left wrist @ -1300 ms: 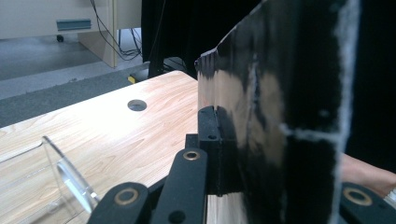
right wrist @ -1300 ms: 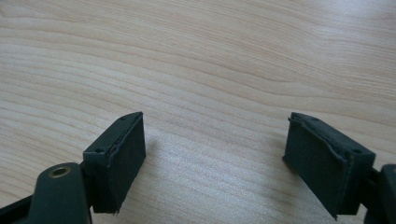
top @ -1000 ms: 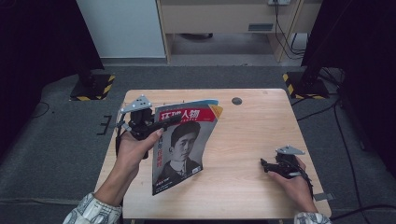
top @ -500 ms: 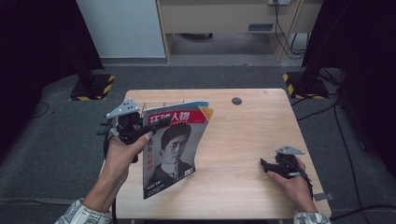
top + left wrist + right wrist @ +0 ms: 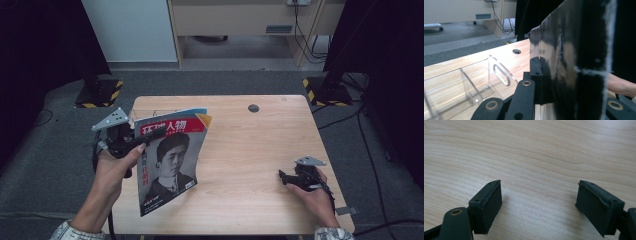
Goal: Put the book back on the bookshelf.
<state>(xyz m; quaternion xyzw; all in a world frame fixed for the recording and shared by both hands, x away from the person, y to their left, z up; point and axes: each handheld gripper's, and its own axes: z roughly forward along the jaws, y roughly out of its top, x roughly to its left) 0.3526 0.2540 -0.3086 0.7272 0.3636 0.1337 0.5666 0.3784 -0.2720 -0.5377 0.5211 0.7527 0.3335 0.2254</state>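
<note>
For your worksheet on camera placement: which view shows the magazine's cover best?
The high view: the magazine faces up, portrait and red title readable. The left gripper view shows a dark, glossy, blurred side clamped in its jaws; the right gripper view shows bare table.

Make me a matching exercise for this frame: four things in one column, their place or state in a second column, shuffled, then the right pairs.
Things:
1. magazine
2. left hand-held gripper
3. right hand-held gripper
4. clear plastic holder

Places or states:
A. jaws apart, resting low over bare wood
B. standing on the table, behind the magazine
C. lifted at a tilt, lower corner near the table's front edge
D. clamped on a cover's edge

Pairs: 1-C, 2-D, 3-A, 4-B
</note>
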